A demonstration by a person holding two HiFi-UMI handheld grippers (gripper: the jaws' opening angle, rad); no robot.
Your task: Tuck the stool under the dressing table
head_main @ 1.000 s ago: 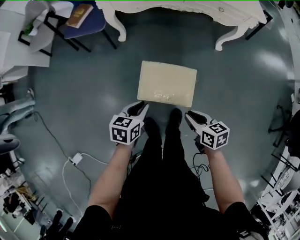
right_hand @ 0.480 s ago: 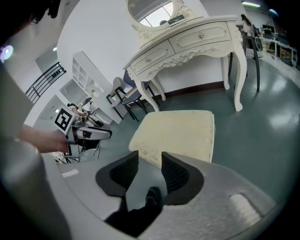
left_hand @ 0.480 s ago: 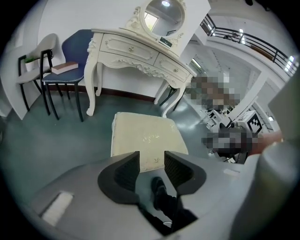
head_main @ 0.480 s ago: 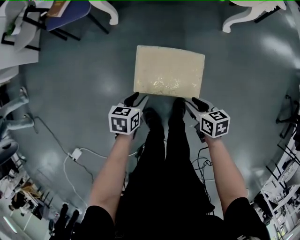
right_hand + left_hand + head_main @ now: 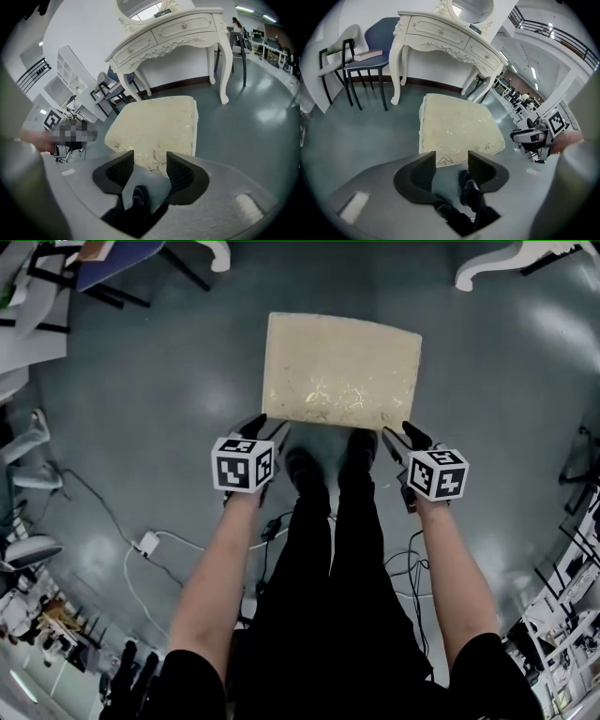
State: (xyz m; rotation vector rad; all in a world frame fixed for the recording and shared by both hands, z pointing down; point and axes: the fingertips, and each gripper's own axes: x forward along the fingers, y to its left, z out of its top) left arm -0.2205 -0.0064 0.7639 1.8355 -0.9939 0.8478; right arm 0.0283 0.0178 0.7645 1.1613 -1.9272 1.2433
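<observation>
The left claw (image 5: 269,426) hovers just off the near left corner of the cream, floral-patterned rectangular padded stool (image 5: 342,371). Its jaws are spreading with nothing between them, and the stool's front edge lies just beyond the gap. The right claw (image 5: 401,437), jaws likewise spreading and pinching nothing, hangs at the near right corner. The person's black shoes (image 5: 305,470) stand between the two claws, just before the stool. Beyond it, apart from it, stands the white carved dressing table (image 5: 440,33), with a blue black-framed chair (image 5: 375,47) to its left. White cables (image 5: 150,542) trail over the glossy grey-green floor (image 5: 141,381).
</observation>
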